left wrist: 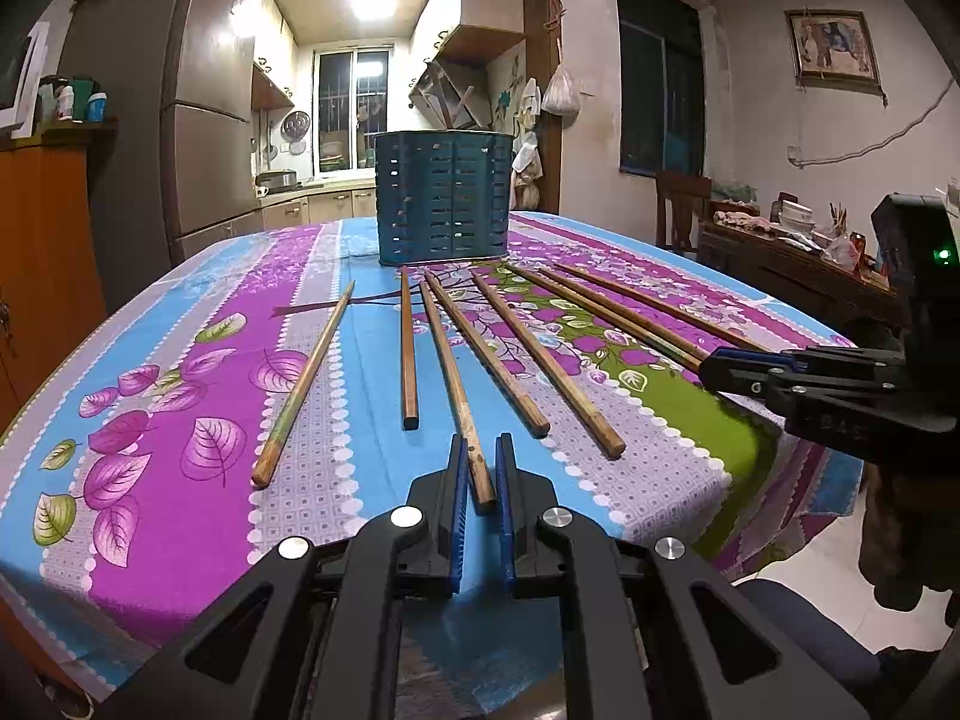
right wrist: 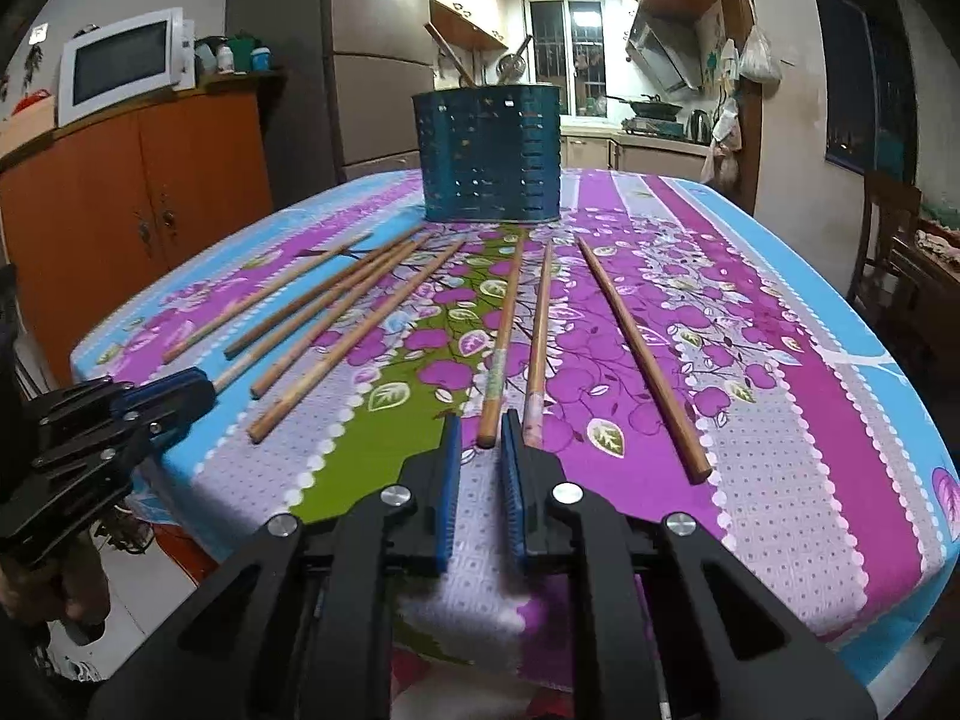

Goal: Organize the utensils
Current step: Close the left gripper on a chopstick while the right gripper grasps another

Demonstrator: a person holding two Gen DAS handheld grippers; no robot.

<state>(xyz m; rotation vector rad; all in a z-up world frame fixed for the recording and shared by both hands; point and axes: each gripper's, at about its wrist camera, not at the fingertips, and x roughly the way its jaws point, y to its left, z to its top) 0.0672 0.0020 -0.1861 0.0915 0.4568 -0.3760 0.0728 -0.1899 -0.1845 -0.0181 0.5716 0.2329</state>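
Left hand-held gripper (left wrist: 480, 468), black with blue pads: pinching the near end of one brown wooden chopstick (left wrist: 453, 378), third from the left in its fan. Right hand-held gripper (right wrist: 482, 450), same make: jaws nearly together around the near end of another brown wooden chopstick (right wrist: 504, 330); whether the pads press it cannot be told. Remaining wooden chopsticks (left wrist: 303, 381): six, fanned flat on the desk (left wrist: 180, 420), which wears a purple, blue and green floral cloth. Dark teal perforated metal utensil holder (left wrist: 443, 198): upright at the far end, beyond the chopstick tips.
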